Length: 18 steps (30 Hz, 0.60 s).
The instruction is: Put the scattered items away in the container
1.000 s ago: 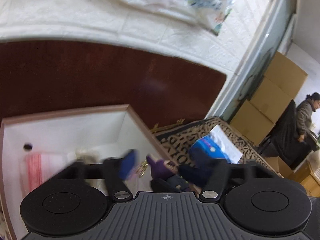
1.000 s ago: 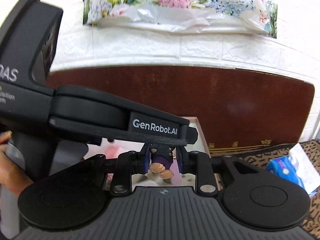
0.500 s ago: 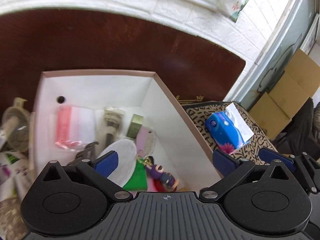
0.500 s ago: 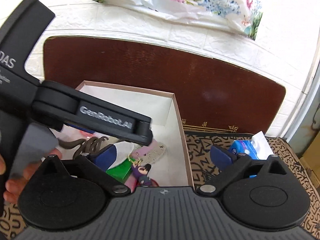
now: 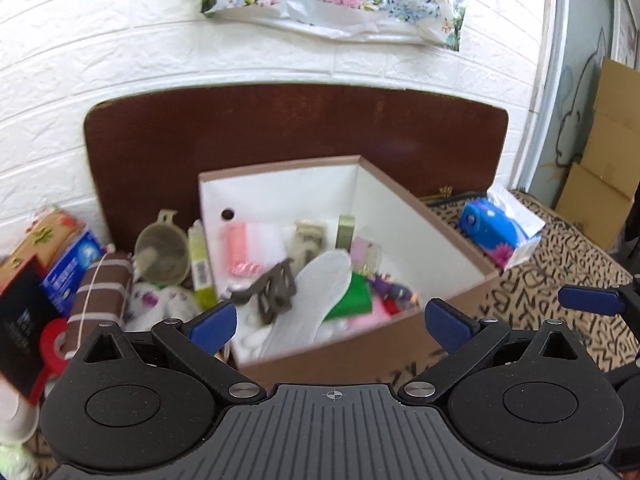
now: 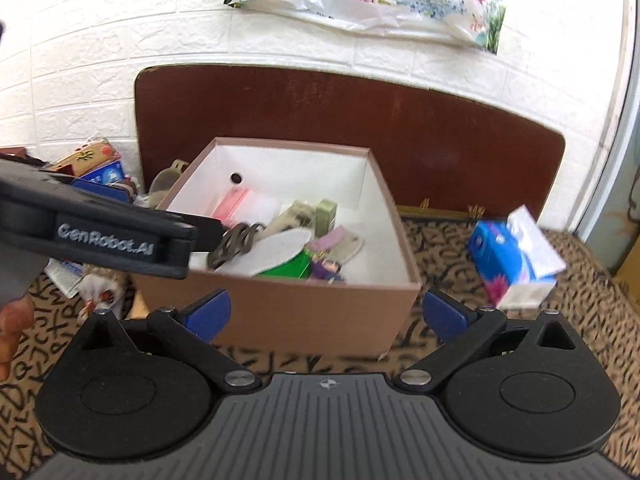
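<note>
A brown box with a white inside point(image 5: 400, 208) point(image 6: 384, 200) stands on the patterned cloth before a dark wooden board. It holds a white insole point(image 5: 316, 280) point(image 6: 276, 246), a pink zip bag point(image 5: 248, 240), a dark hair clip point(image 5: 272, 288), a green packet point(image 5: 352, 300) and a purple doll keychain point(image 5: 388, 288) point(image 6: 326, 270). My left gripper point(image 5: 330, 322) is open and empty, just in front of the box. My right gripper point(image 6: 326, 316) is open and empty, a little back from the box's front wall.
Left of the box lie loose items: a striped brown roll point(image 5: 100, 292), a beige cup point(image 5: 162, 252), a blue packet point(image 5: 68, 268), a red tape roll point(image 5: 54, 344). A blue tissue pack point(image 5: 496, 232) point(image 6: 516, 260) lies right of the box. The left gripper's body point(image 6: 100, 232) crosses the right view.
Both grippers opened and let the purple doll keychain fall into the box, then drew back and up. The whole box now shows in both views.
</note>
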Tool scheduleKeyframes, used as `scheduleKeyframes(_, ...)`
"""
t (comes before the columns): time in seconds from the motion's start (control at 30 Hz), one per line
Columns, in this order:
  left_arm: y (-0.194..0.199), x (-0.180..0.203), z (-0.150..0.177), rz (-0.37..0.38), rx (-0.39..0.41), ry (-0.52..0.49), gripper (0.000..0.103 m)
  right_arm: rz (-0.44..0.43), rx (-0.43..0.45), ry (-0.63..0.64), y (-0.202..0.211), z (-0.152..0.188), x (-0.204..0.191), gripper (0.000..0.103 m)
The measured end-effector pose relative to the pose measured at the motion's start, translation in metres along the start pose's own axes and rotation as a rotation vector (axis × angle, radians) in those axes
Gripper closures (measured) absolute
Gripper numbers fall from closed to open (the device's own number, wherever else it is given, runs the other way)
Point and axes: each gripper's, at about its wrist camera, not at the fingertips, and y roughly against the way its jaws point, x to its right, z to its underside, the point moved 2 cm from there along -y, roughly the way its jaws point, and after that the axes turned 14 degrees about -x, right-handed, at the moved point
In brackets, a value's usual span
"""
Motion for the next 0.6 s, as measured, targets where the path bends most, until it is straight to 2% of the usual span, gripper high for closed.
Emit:
scheduleKeyframes(0.27, 0.011, -0.002, 0.022, -0.041, 0.003, -0.008, 0.000, 0.010, -0.023, -0.002, 0.009, 0.018, -0.013, 0.001)
scheduleKeyframes(0.37, 0.012, -0.002, 0.024, -0.034, -0.007, -0.010, 0.000, 0.010, -0.032, -0.015, 0.010, 0.018, -0.013, 0.001)
scheduleKeyframes(0.47, 0.011, -0.001, 0.027, 0.008, -0.009, -0.022, 0.000, 0.015, -0.039, -0.019, 0.009, 0.018, -0.014, 0.001)
scheduleKeyframes(0.6, 0.011, 0.001, 0.032, 0.001, 0.015, -0.022, 0.000, 0.020, -0.054, -0.013, 0.006, 0.019, -0.017, 0.001)
